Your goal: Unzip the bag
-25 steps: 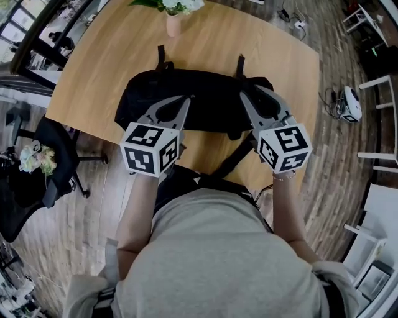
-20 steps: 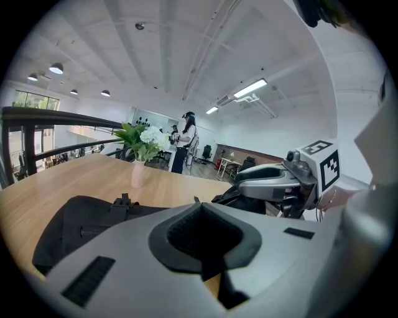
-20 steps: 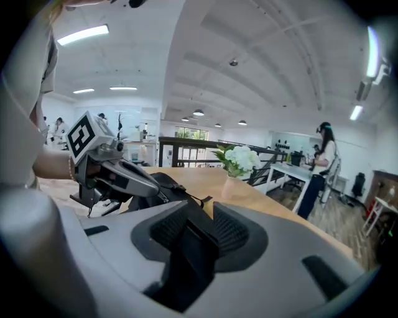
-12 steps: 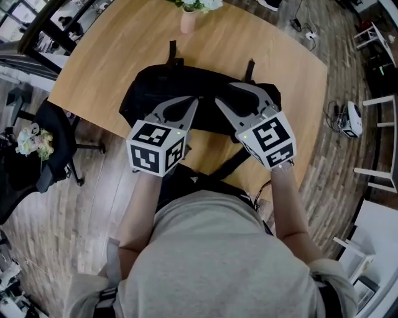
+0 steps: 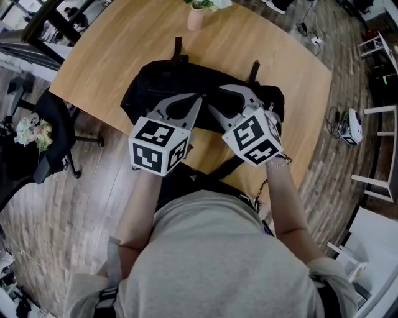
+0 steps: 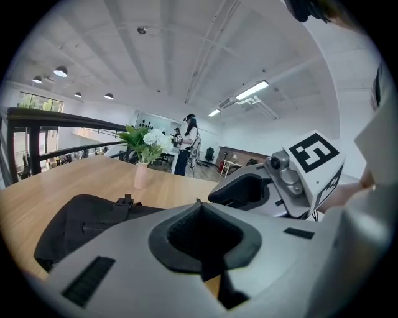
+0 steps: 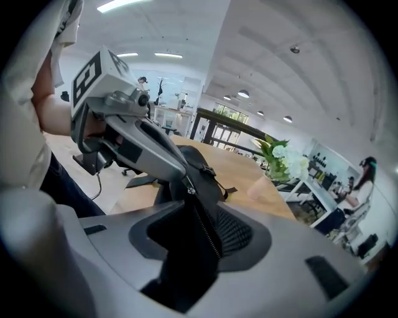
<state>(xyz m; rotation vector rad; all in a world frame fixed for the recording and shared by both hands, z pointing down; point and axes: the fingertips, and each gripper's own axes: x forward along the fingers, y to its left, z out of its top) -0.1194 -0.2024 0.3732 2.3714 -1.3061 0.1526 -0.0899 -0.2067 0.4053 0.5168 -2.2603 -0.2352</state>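
Note:
A black bag (image 5: 152,93) lies on the wooden table (image 5: 106,56). My left gripper (image 5: 200,97) is shut, its tip pinching the bag's top. In the right gripper view, the left gripper (image 7: 188,185) holds a small metal zipper pull. From there the closed zipper (image 7: 208,233) runs down between my right jaws. My right gripper (image 5: 217,99) sits just right of the left one over the bag's middle. Its jaws are opening wide, with bag fabric between them, and the pads are not pressing on it.
A pink vase of flowers (image 5: 196,15) stands at the table's far edge behind the bag. A bag strap (image 5: 227,168) hangs over the near edge by my body. An office chair (image 5: 43,143) stands on the floor to the left. People (image 6: 186,140) stand far off.
My right gripper has swung left from the bag's right end to beside the left gripper, and its jaws have spread wider. The left gripper has kept its place, still shut.

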